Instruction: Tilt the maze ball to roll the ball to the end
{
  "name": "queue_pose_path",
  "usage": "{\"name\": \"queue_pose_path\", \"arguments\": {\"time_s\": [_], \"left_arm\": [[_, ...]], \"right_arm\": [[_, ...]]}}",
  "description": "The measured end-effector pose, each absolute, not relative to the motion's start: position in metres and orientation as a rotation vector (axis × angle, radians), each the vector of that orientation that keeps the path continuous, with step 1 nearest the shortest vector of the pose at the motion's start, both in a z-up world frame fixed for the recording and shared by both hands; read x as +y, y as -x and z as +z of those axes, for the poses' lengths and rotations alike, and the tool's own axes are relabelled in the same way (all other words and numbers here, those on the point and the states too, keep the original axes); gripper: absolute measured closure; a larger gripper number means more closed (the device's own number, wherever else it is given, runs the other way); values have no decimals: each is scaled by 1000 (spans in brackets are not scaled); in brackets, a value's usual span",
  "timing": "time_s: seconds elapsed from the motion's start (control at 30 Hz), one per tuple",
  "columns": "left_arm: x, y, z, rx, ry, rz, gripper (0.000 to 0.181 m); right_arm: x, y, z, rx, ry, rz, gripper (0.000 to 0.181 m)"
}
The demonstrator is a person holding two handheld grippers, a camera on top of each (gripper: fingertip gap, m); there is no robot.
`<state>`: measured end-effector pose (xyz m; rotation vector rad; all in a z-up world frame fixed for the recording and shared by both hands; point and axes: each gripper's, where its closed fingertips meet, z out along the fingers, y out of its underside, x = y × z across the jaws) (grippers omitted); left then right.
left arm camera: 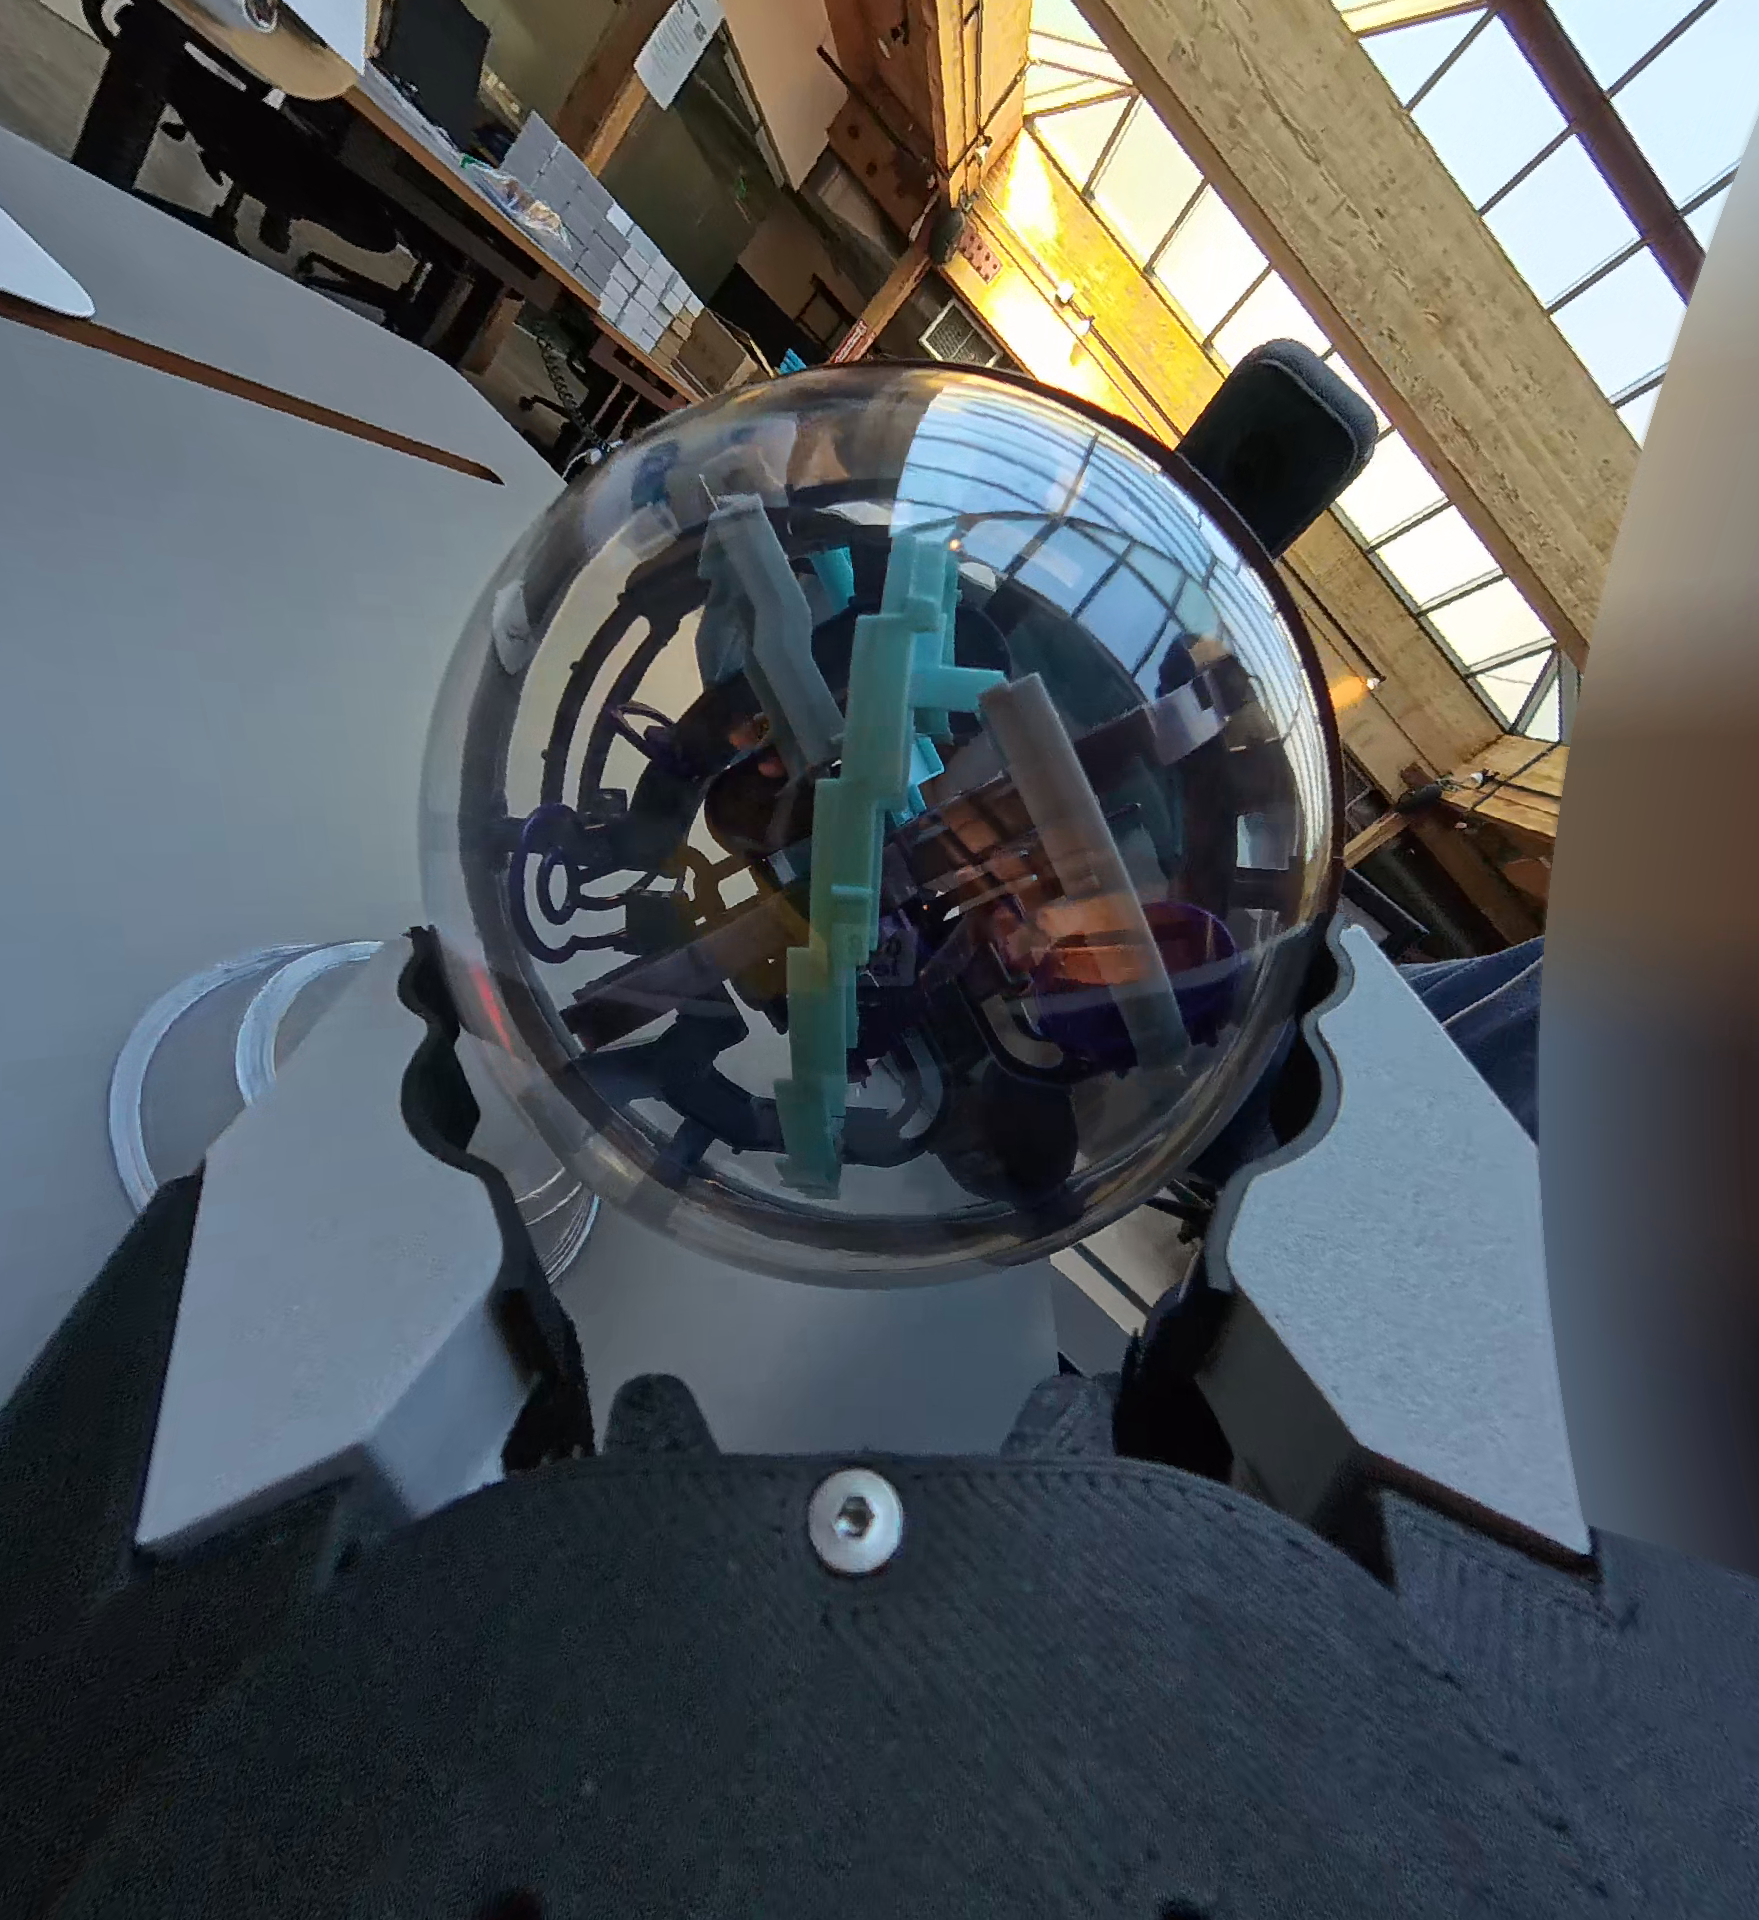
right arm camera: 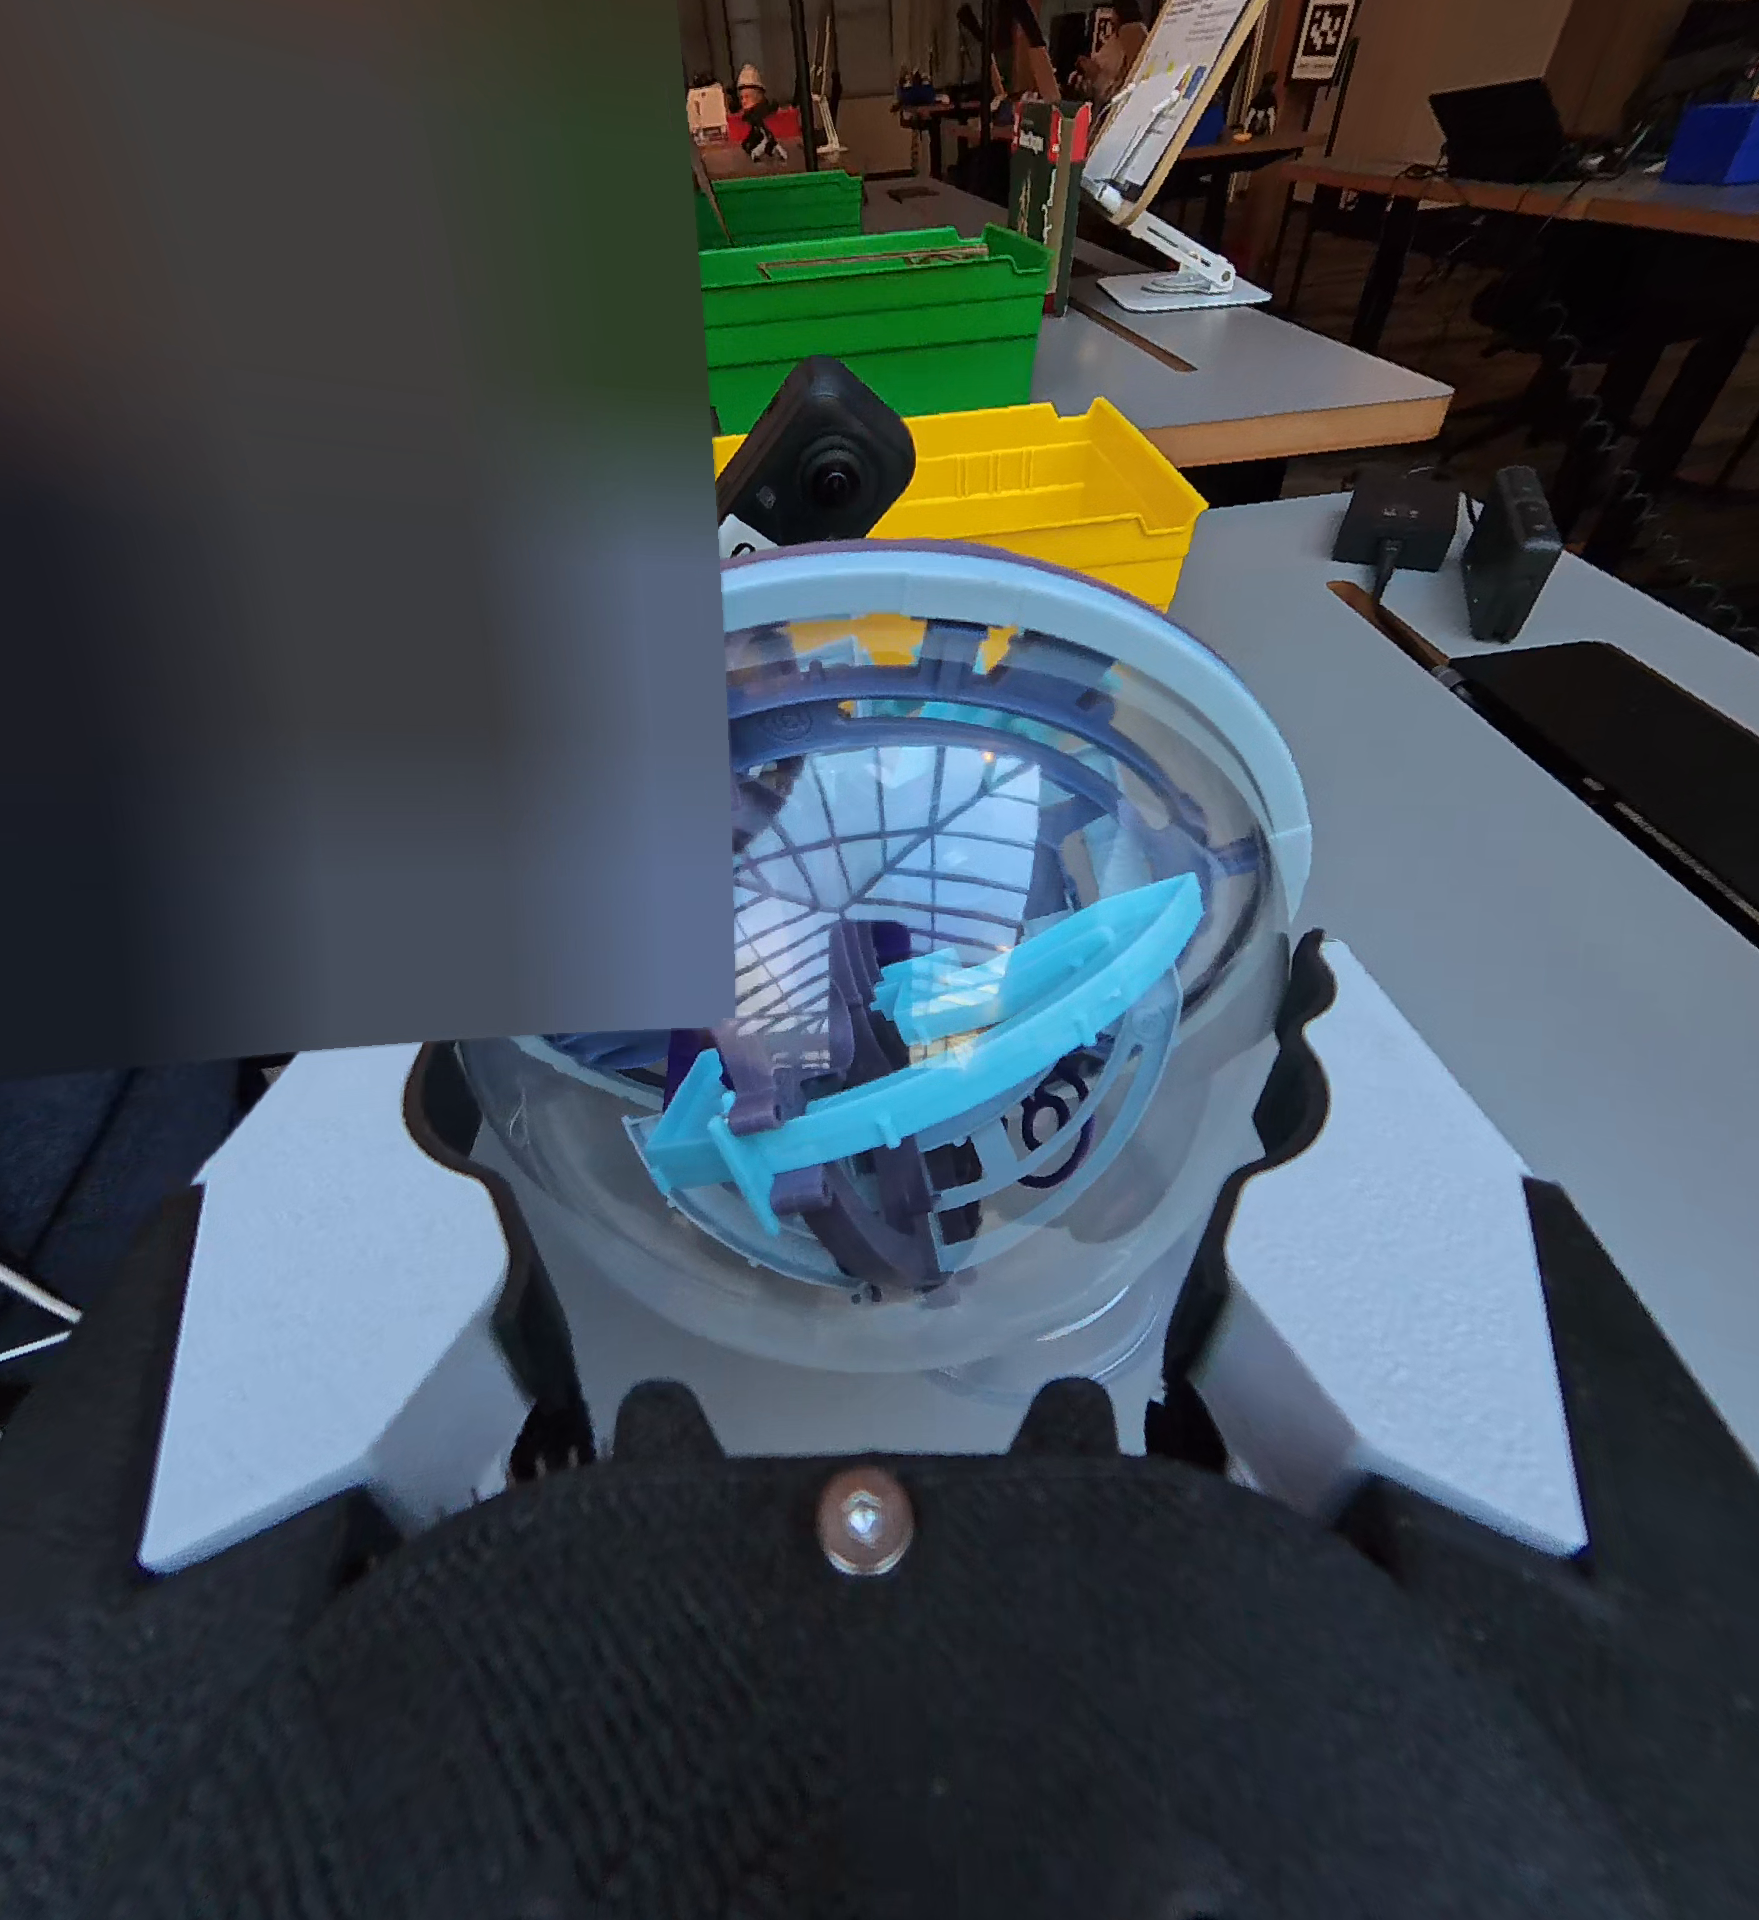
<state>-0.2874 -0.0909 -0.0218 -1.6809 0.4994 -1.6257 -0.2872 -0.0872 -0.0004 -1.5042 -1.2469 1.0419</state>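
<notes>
Table (right arm camera: 1477, 935): grey top, fills the right half of the right wrist view and the left side of the left wrist view.
Bins: a yellow bin (right arm camera: 1051, 499) sits just behind the maze ball at upper centre of the right view; a green bin (right arm camera: 864, 312) stands behind it.
Maze ball (left arm camera: 875, 821): clear sphere with teal, grey and purple tracks inside, centre of both views, held off the table between the two grippers. The small ball inside cannot be made out.
Left gripper (left arm camera: 870, 1039): fingers spread wide, both black pads pressed on the sphere's sides.
Right gripper (right arm camera: 864, 1122): fingers spread wide, pads against the sphere's lower sides.
Ring (left arm camera: 189, 1049): clear plastic ring lying on the table, lower left of the left view, partly behind the left finger.
</notes>
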Motion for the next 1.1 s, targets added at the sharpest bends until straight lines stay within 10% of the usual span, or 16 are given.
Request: {"name": "queue_pose_path", "arguments": {"time_s": [1.1], "left_arm": [[-102,292,-6,698,1503,-1420,27]], "right_arm": [[-103,290,16,-1330,1247,859,27]]}}
